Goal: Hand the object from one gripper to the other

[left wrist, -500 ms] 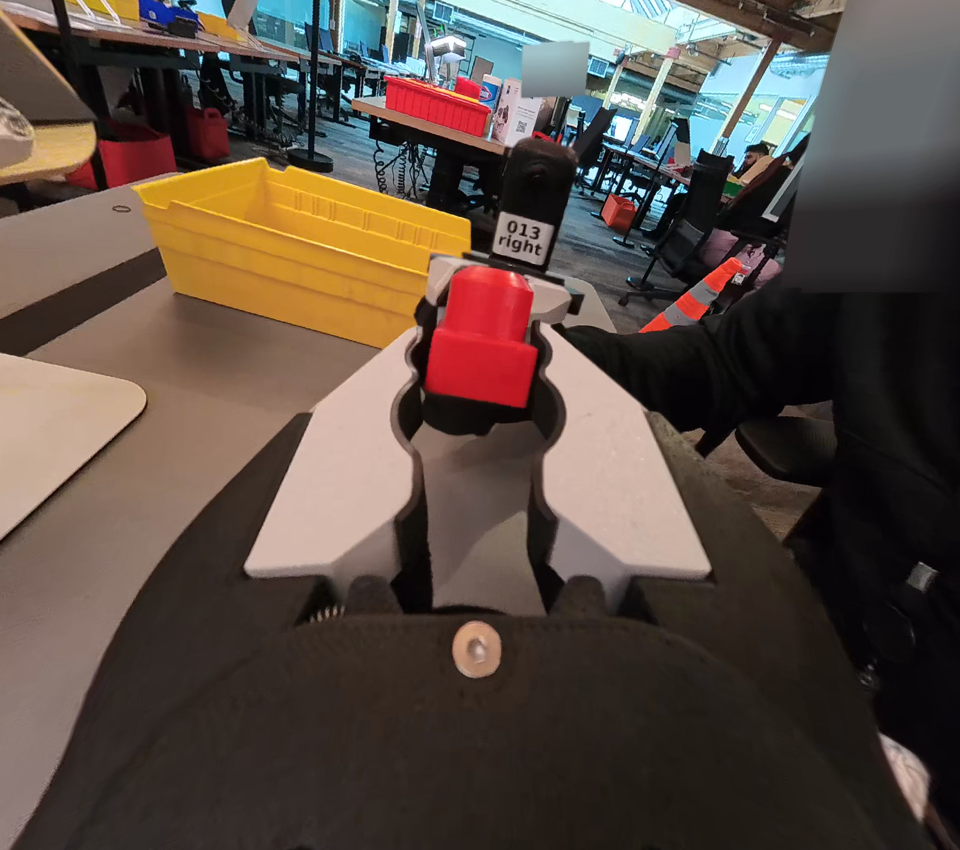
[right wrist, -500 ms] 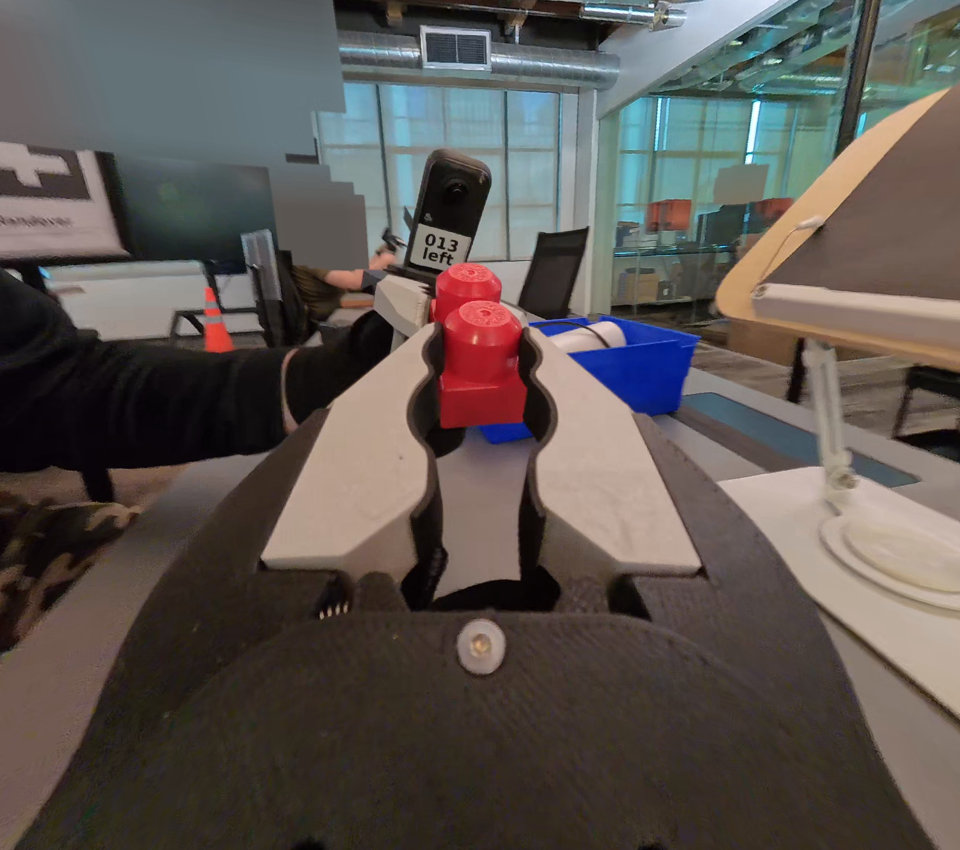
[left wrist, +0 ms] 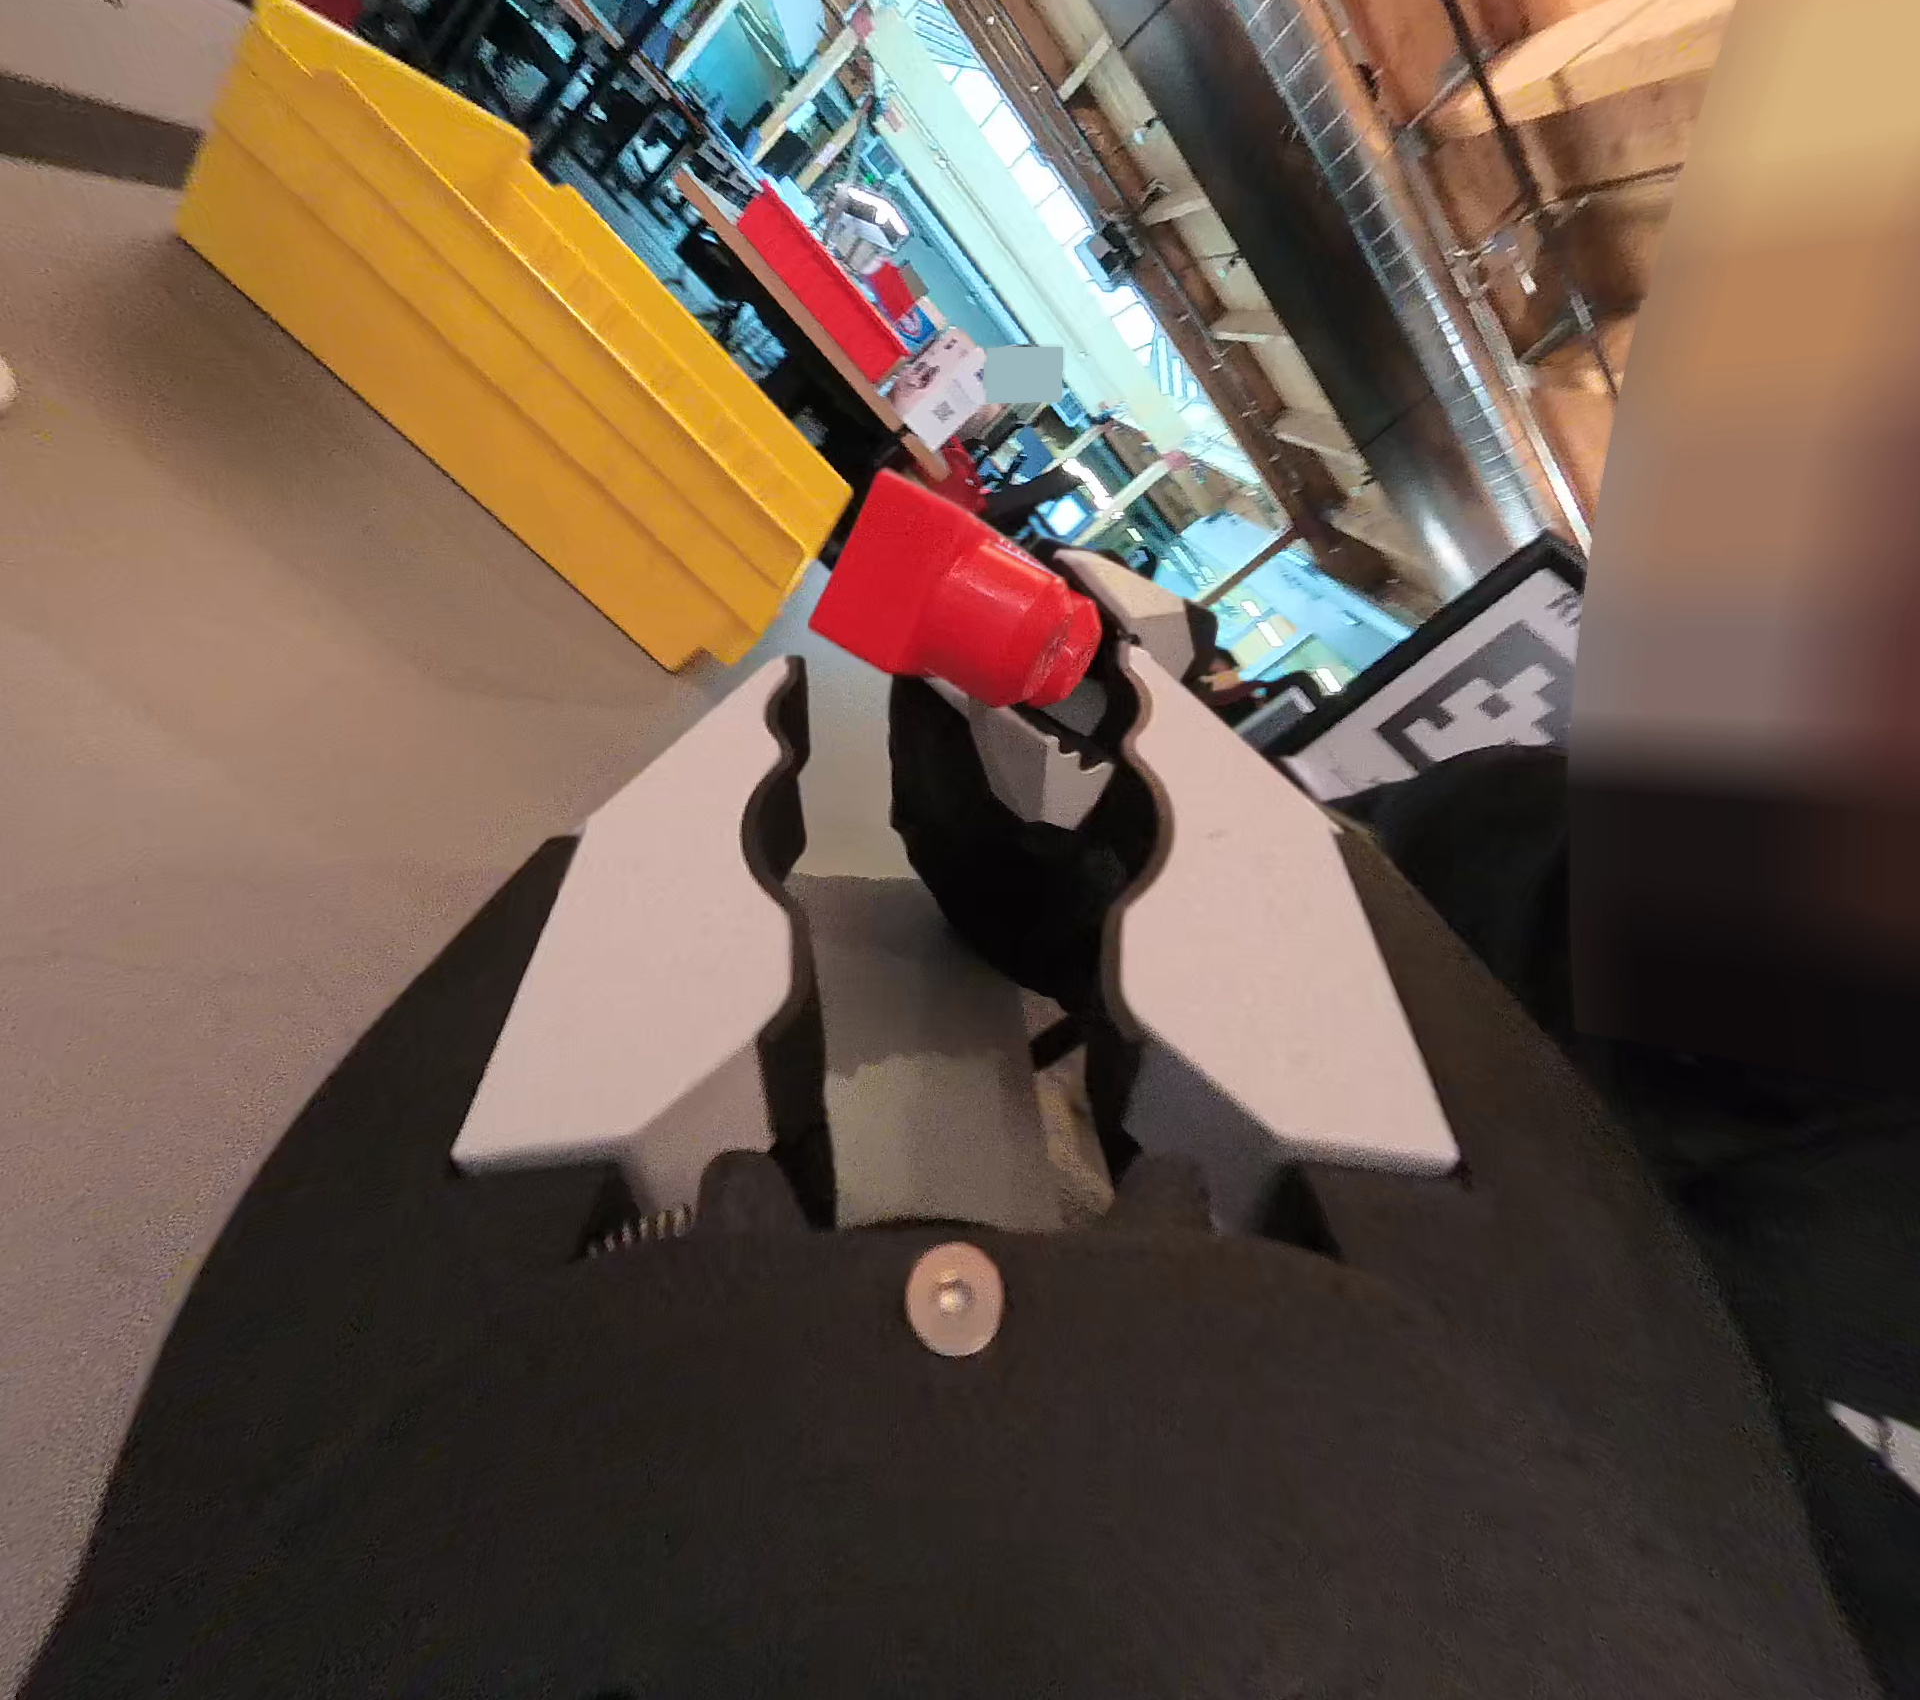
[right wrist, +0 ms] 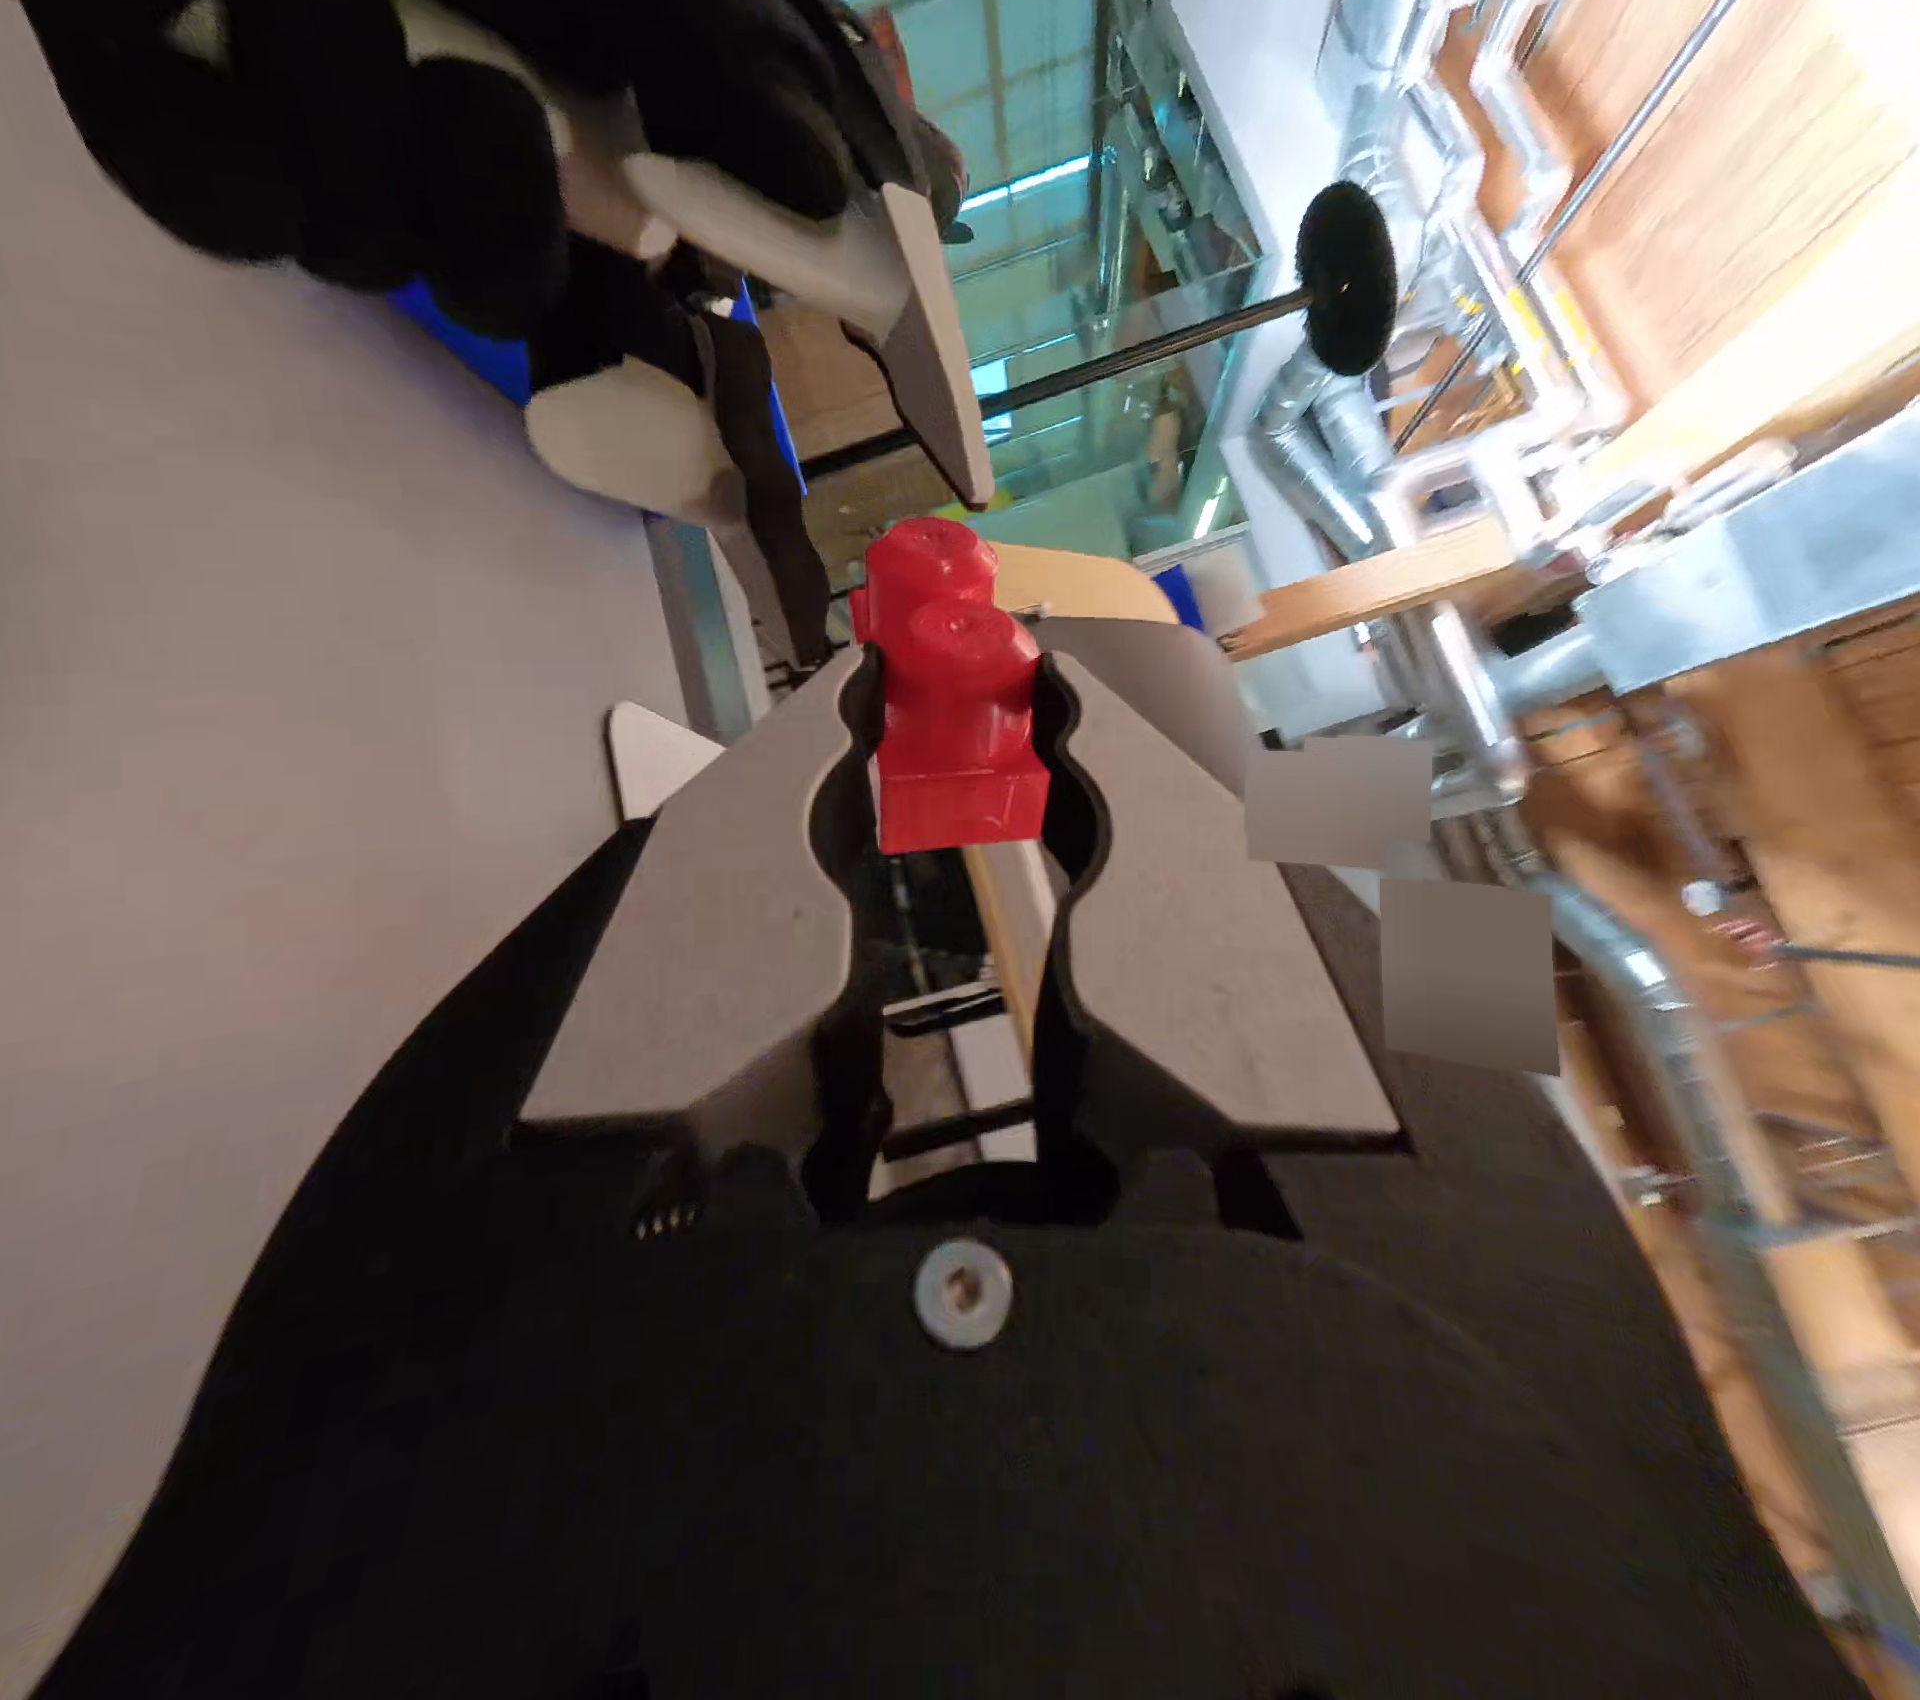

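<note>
A: Left wrist view. Where is the red block, and which way does it lie?

B: Just past the tips of the left tool, toward 12 o'clock. Its long axis runs from about 10 to 4 o'clock, square base at 10, round studs at 4. The left tool's jaws stand apart with nothing between them. The block's stud end sits between the grey fingers of the right tool, which enters from 3 o'clock.

A: Right wrist view?

B: The right tool is closed on the red block; both fingers press its sides. The long axis points away from the camera, square base nearest, two round studs toward 12 o'clock.

A: Any writing?

B: Raised marks on the stud tops are too blurred to read. A black-and-white marker board stands at 3 o'clock in the left view.

A: Surroundings?

B: A yellow bin rests on the grey bench at 10 o'clock. At 10 o'clock in the right view a dark blurred shape, probably the left tool, partly hides a blue bin.
</note>
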Action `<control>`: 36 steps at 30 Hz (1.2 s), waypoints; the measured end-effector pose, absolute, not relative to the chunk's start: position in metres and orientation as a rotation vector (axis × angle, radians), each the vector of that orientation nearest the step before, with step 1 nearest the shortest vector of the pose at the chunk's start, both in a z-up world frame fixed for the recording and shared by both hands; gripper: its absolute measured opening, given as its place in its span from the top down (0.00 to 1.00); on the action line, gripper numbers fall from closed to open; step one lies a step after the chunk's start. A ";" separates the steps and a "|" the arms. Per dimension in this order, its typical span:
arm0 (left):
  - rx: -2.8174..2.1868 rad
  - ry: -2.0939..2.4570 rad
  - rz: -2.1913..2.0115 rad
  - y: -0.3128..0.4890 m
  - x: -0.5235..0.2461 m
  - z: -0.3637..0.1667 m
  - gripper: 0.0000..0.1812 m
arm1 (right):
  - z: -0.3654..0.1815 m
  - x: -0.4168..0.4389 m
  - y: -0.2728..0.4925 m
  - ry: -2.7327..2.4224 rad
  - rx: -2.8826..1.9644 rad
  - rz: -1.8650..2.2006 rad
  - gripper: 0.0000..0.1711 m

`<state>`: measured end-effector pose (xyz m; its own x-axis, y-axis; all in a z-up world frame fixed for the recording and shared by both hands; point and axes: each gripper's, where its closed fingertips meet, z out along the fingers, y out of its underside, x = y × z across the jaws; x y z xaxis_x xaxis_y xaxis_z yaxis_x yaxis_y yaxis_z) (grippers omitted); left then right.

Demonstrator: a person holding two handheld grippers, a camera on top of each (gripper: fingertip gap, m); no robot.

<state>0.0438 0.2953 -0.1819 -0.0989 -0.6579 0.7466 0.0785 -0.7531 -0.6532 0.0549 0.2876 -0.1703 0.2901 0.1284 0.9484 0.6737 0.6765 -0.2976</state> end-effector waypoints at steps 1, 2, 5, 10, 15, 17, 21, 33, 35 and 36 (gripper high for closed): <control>-1.676 0.619 -1.941 0.293 0.042 -0.182 0.69 | -0.171 0.054 0.286 -1.270 -0.755 -0.459 0.85; -1.686 0.599 -1.970 0.292 0.041 -0.182 0.69 | -0.174 0.052 0.284 -1.300 -0.726 -0.493 0.85; -1.728 0.602 -2.042 0.284 0.042 -0.185 0.68 | -0.182 0.047 0.278 -1.370 -0.649 -0.548 0.85; -1.836 0.605 -2.079 0.274 0.045 -0.197 0.73 | -0.187 0.043 0.271 -1.444 -0.545 -0.601 0.85; -1.858 0.585 -2.117 0.274 0.042 -0.203 0.76 | -0.196 0.037 0.264 -1.499 -0.474 -0.613 0.85; -1.866 0.600 -2.107 0.273 0.042 -0.205 0.76 | -0.198 0.037 0.264 -1.506 -0.468 -0.616 0.85; -1.887 0.606 -2.071 0.274 0.043 -0.211 0.77 | -0.202 0.039 0.266 -1.509 -0.471 -0.616 0.85; -1.637 0.639 -1.831 0.293 0.027 -0.184 0.82 | -0.205 0.042 0.271 -1.467 -0.683 -0.385 0.66; -1.609 0.626 -1.791 0.299 0.022 -0.181 0.82 | -0.204 0.045 0.274 -1.412 -0.801 -0.248 0.66; -1.591 0.633 -1.805 0.298 0.022 -0.179 0.82 | -0.204 0.045 0.276 -1.387 -0.848 -0.200 0.65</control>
<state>0.0216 0.2976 -0.1791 -0.0601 -0.7332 0.6773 0.1498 -0.6775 -0.7201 0.0448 0.2755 -0.2042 0.2192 0.3460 0.9123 0.5893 0.6982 -0.4064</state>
